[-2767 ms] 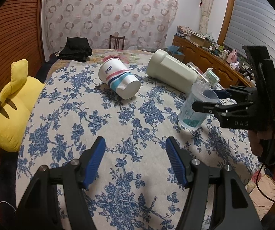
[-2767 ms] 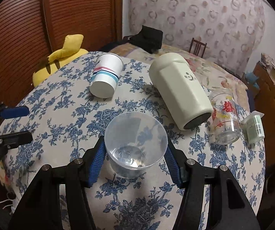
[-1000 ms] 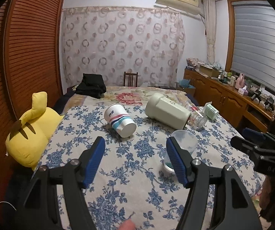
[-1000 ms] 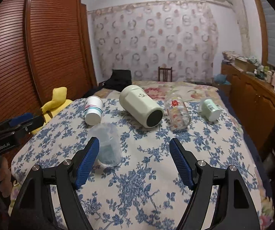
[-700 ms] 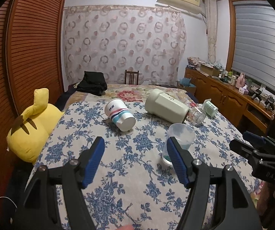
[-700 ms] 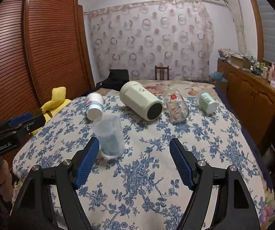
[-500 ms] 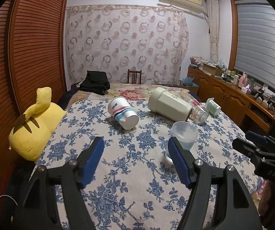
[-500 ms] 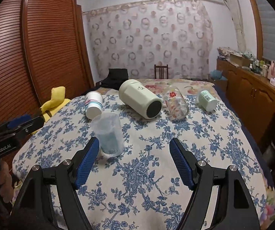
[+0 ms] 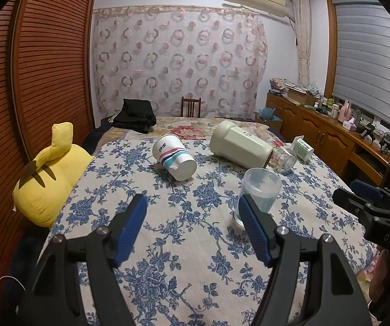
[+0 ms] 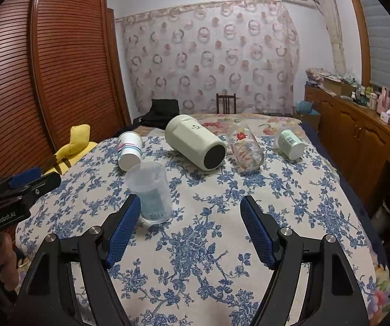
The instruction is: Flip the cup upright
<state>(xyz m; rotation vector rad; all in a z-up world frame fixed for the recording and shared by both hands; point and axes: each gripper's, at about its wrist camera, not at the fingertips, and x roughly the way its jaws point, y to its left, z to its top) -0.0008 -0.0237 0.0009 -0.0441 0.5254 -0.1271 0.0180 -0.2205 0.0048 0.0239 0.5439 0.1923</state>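
Observation:
A clear plastic cup point(image 9: 258, 194) stands upright, mouth up, on the blue floral bedspread point(image 9: 200, 247); it also shows in the right wrist view point(image 10: 150, 193). My left gripper point(image 9: 195, 228) is open and empty, held back from the cup, which sits just beyond its right finger. My right gripper point(image 10: 190, 229) is open and empty, with the cup just beyond its left finger. Each gripper shows at the edge of the other's view: the right one point(image 9: 371, 206) and the left one point(image 10: 18, 187).
On their sides lie a striped paper cup point(image 9: 174, 156), a large cream jar point(image 9: 239, 145), a glass jar with red print point(image 10: 245, 144) and a small green-labelled cup point(image 10: 290, 141). A yellow plush toy point(image 9: 50, 174) lies at the left bed edge. A wooden cabinet point(image 10: 358, 141) runs along the right.
My right gripper let go of the clear cup and drew back from it; the cup now stands free and upright. Both grippers rose and pulled away from the bed.

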